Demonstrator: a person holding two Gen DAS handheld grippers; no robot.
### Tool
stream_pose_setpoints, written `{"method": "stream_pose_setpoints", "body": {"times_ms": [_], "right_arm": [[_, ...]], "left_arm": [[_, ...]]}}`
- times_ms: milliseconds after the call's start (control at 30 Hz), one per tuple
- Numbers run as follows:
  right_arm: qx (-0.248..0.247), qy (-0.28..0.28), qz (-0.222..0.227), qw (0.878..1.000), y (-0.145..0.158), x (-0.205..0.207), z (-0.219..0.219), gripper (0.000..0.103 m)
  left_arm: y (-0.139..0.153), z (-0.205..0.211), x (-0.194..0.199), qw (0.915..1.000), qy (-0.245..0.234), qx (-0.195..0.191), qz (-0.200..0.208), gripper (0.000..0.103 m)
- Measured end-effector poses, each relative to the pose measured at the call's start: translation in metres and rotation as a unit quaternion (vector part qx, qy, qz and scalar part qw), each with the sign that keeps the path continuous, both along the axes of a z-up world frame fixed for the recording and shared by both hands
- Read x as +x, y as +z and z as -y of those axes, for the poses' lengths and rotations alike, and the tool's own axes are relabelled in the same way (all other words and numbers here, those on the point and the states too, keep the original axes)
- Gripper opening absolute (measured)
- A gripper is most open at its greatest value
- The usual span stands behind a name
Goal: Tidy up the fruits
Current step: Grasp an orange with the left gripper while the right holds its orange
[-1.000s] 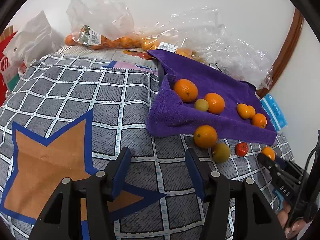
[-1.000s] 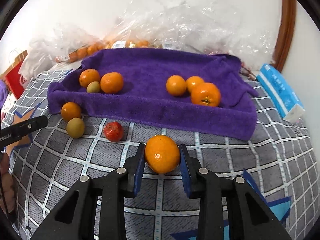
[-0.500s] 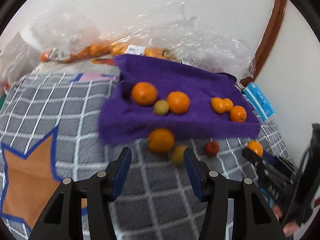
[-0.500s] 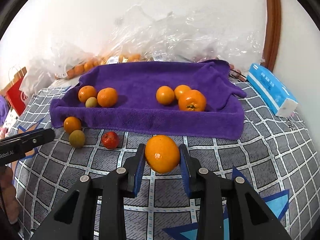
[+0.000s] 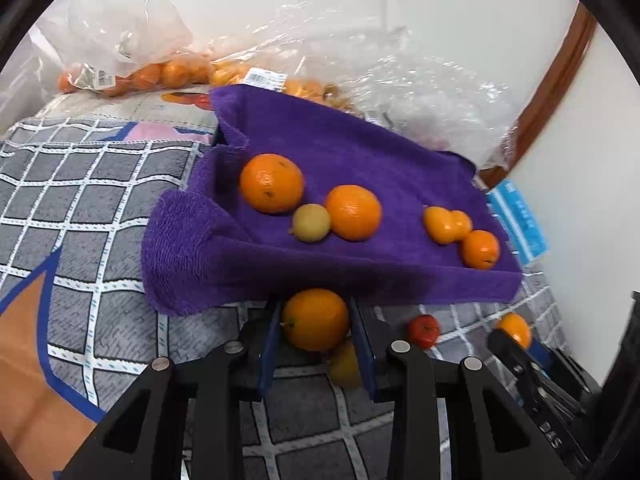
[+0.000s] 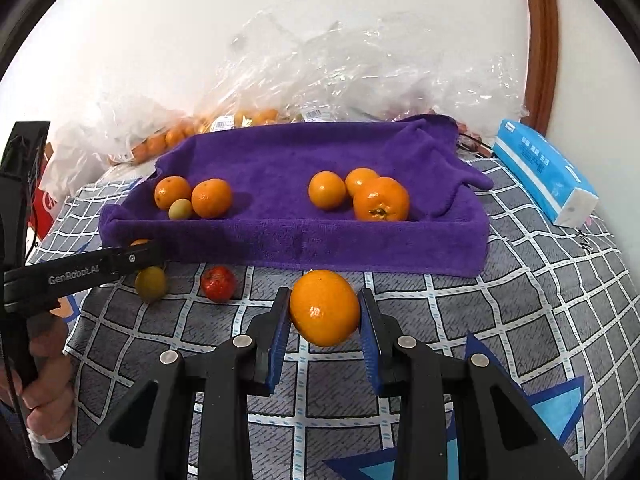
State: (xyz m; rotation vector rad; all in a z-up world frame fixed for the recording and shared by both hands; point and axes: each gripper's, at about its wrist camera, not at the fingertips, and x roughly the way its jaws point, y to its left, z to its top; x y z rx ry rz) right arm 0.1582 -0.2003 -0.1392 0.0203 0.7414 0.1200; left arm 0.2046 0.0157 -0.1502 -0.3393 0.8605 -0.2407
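Note:
A purple towel-lined tray [image 5: 192,264] [image 6: 280,240] holds several oranges and a small yellow-green fruit [image 5: 311,223]. My left gripper [image 5: 316,320] straddles an orange [image 5: 315,319] lying on the quilt just in front of the tray; its blue pads sit at both sides of the fruit. A yellow-green fruit [image 5: 344,364] [image 6: 150,283] and a small red fruit [image 5: 424,330] [image 6: 218,283] lie beside it. My right gripper [image 6: 325,310] is shut on another orange [image 6: 325,307] and holds it above the quilt, in front of the tray.
Clear plastic bags with oranges [image 5: 152,72] [image 6: 240,120] lie behind the tray by the wall. A blue tissue pack [image 6: 544,170] lies at the tray's right. The grey checked quilt [image 6: 540,300] covers the surface. A wooden frame [image 6: 540,40] stands at the right.
My left gripper has moved forward and right to the orange in front of the tray, and its jaws have narrowed around it. My right gripper has lifted its orange and come closer to the tray.

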Motion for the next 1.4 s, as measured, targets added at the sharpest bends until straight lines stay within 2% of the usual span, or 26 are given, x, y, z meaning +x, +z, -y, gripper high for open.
{"method": "stream_pose_setpoints", "body": {"times_ms": [200,400,500,833,1400], "right_arm": [[0.006,-0.002,0.011,1.000,0.002,-0.003,0.002,0.033],[0.004,0.001,0.018,1.000,0.004,-0.005,0.000,0.033],[0.007,0.001,0.019,1.000,0.004,-0.006,0.000,0.033],[0.019,0.000,0.030,0.999,0.008,-0.010,0.001,0.033],[0.041,-0.001,0.047,0.998,0.012,-0.013,0.007,0.033]], "left_arm": [[0.015,0.003,-0.014,0.9986,-0.002,-0.008,0.053,0.032],[0.024,0.002,-0.018,0.9971,-0.009,-0.023,0.071,0.032],[0.026,0.001,-0.019,0.9965,-0.004,-0.018,0.081,0.032],[0.030,0.003,-0.023,0.9956,-0.013,-0.019,0.090,0.032],[0.034,-0.006,-0.026,0.9942,0.008,-0.035,0.101,0.032]]}}
